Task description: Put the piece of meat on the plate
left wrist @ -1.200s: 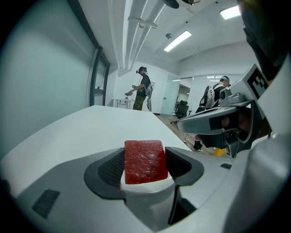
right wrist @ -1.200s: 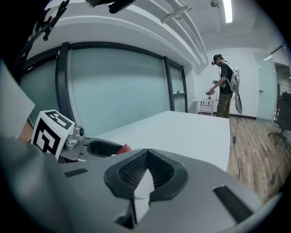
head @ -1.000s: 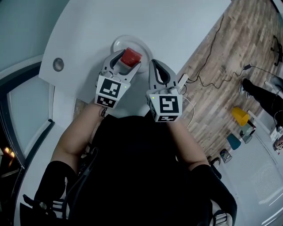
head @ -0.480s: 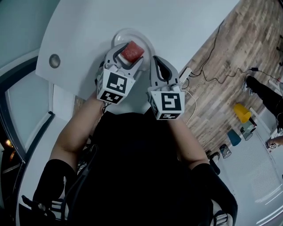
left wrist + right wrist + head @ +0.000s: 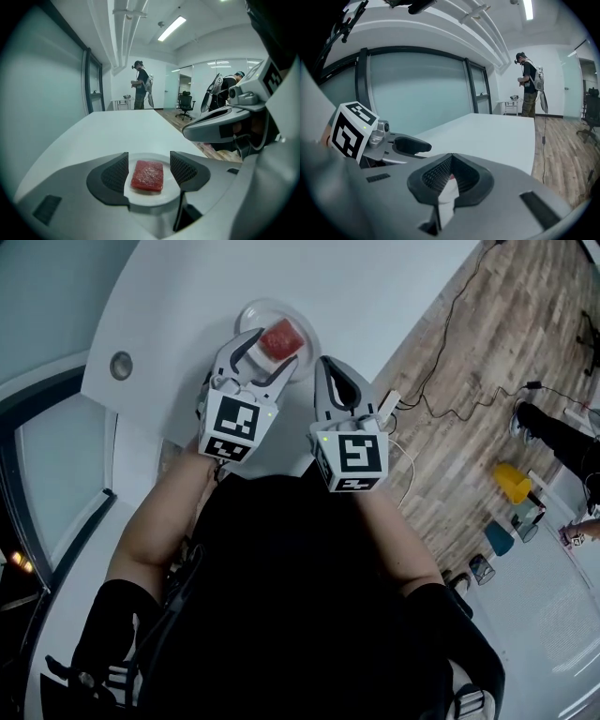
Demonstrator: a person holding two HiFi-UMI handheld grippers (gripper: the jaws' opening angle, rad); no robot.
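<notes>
A red slab of meat [image 5: 279, 339] lies flat on a small white plate [image 5: 251, 313] near the table's near edge. My left gripper [image 5: 274, 348] is open, one jaw on either side of the meat. In the left gripper view the meat [image 5: 148, 176] rests on the plate [image 5: 157, 198], with a gap to each black pad [image 5: 115, 172]. My right gripper [image 5: 325, 367] hovers just right of the plate, shut and holding nothing. In the right gripper view its closed jaws [image 5: 450, 161] leave only a sliver of the plate visible.
The white table [image 5: 356, 287] stretches ahead, with a round grommet [image 5: 121, 366] at the left. To the right are a wooden floor with cables [image 5: 469, 343] and a power strip [image 5: 387, 409]. A person [image 5: 140, 84] stands far off, near an office chair [image 5: 186, 104].
The left gripper carried the meat forward over the plate. The meat now rests on the plate with the jaws spread clear of it. The right gripper barely moved.
</notes>
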